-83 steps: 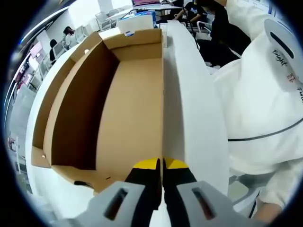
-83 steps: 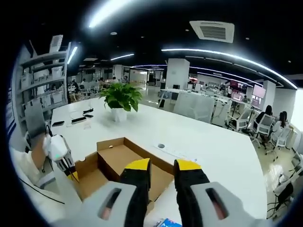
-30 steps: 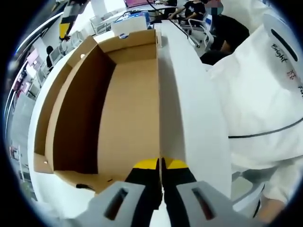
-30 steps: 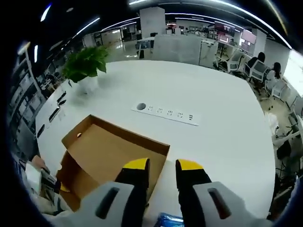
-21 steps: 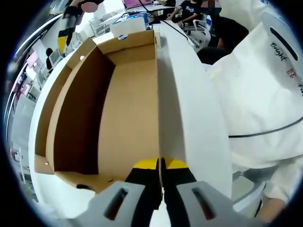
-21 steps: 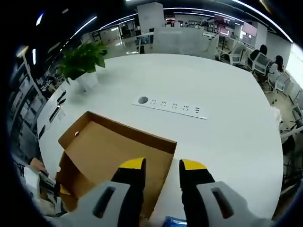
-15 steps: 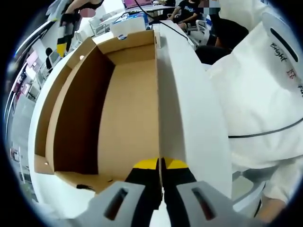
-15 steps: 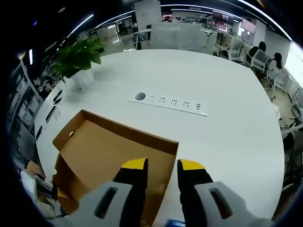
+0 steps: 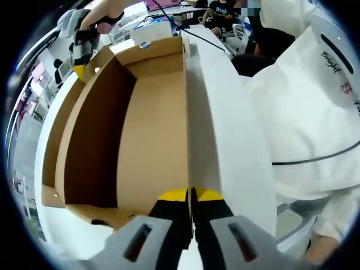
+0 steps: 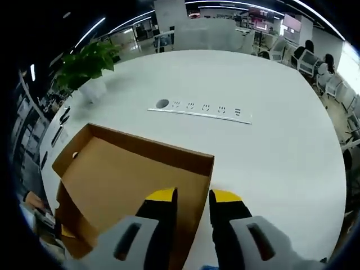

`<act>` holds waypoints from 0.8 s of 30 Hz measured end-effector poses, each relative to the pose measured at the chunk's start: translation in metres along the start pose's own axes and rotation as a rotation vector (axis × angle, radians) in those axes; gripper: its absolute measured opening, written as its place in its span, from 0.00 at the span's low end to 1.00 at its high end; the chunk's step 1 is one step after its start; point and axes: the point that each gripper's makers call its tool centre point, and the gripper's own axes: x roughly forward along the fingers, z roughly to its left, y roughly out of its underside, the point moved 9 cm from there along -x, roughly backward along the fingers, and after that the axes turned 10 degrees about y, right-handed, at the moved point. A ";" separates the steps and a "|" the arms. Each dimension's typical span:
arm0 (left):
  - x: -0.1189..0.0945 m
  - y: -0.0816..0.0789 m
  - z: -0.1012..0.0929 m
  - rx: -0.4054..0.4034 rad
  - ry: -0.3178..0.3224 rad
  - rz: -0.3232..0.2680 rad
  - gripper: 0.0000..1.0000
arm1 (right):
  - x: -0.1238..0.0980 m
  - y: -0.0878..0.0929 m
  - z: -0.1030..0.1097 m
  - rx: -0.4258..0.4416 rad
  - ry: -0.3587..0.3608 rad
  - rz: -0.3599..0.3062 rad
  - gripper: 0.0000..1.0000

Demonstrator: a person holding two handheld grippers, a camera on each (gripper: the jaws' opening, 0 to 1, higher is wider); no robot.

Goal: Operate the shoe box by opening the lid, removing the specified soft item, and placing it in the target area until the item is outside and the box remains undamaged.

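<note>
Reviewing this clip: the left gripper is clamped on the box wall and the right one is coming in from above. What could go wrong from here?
The left gripper is shut on the thin cardboard wall of the shoe box; pulling or twisting could crease or tear that edge.

The right gripper, jaws open, hovers over the far wall; coming down there could crush the rim.

The box sits near the edge of the white table, beside the person, so a tug might slide it off.

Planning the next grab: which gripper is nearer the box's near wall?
Left. The left gripper is clamped on that wall of the shoe box; the right gripper hovers at its far end.
</note>
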 end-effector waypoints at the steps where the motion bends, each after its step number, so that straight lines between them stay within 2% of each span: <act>1: 0.000 0.000 0.000 0.001 -0.001 0.000 0.01 | -0.001 0.001 0.000 0.000 0.001 -0.002 0.22; 3: 0.000 0.000 -0.001 0.003 -0.002 0.000 0.01 | -0.002 0.003 0.001 -0.003 -0.007 0.000 0.16; 7: 0.000 0.000 0.000 0.000 -0.001 0.001 0.01 | 0.001 0.003 0.002 0.006 0.002 0.000 0.16; 15: 0.000 0.001 -0.001 0.005 -0.004 0.000 0.01 | 0.013 0.019 0.002 0.041 0.019 0.036 0.15; 20: 0.000 0.001 0.000 0.002 -0.002 -0.002 0.01 | 0.016 0.025 0.010 -0.003 0.041 0.046 0.11; 24: 0.000 0.001 0.000 0.007 -0.002 -0.004 0.01 | 0.018 0.018 0.007 -0.025 0.058 0.048 0.10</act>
